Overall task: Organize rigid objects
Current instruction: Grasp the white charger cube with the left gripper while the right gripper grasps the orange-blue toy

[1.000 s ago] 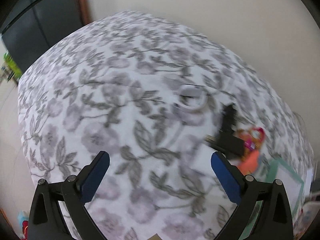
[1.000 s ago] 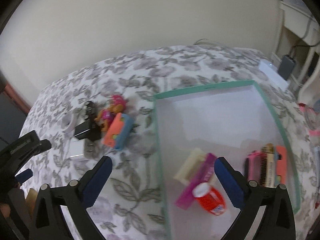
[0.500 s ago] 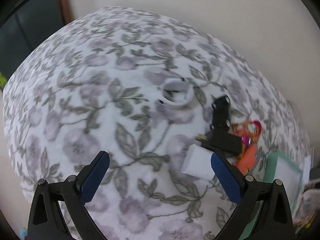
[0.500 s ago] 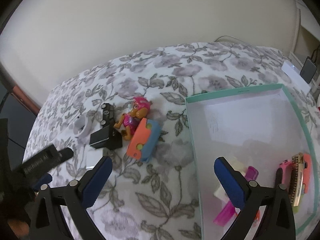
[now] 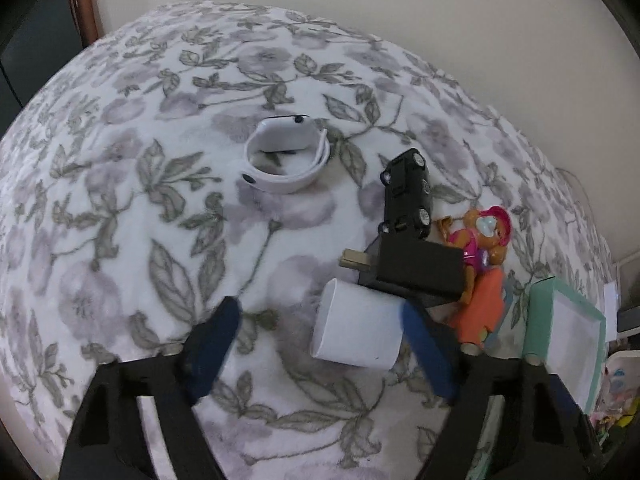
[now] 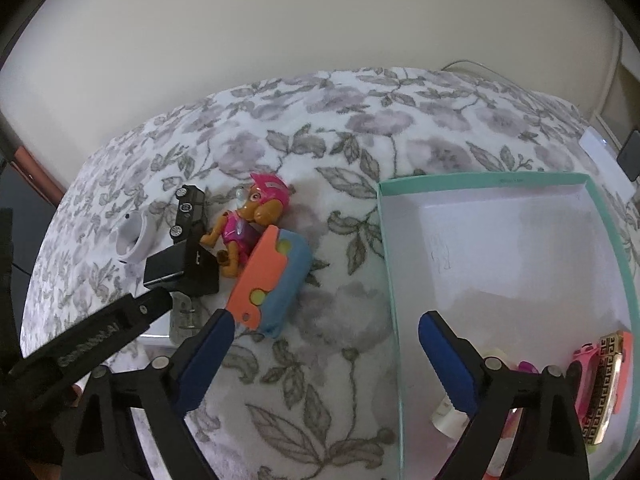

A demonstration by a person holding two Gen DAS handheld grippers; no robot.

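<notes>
- Left claw [image 5: 316, 336]: jaws apart, closing around white charger [image 5: 356, 330], not pressing it.
- Right claw [image 6: 324, 348]: apart, closing on nothing, over blanket [image 6: 320, 360] beside box [image 6: 390, 280].

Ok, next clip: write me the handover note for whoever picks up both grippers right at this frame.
Left gripper: jaws closing, nothing pressed yet; the white charger block lies between them on the floral blanket.
Right gripper: jaws closing, empty, over the blanket beside the teal box.
Loose: white watch band, black toy car, black adapter, pup figure, orange-and-blue toy.
Done: a few items, including a pink toy car, lie in the box.
Left: box the loose ones.
</notes>
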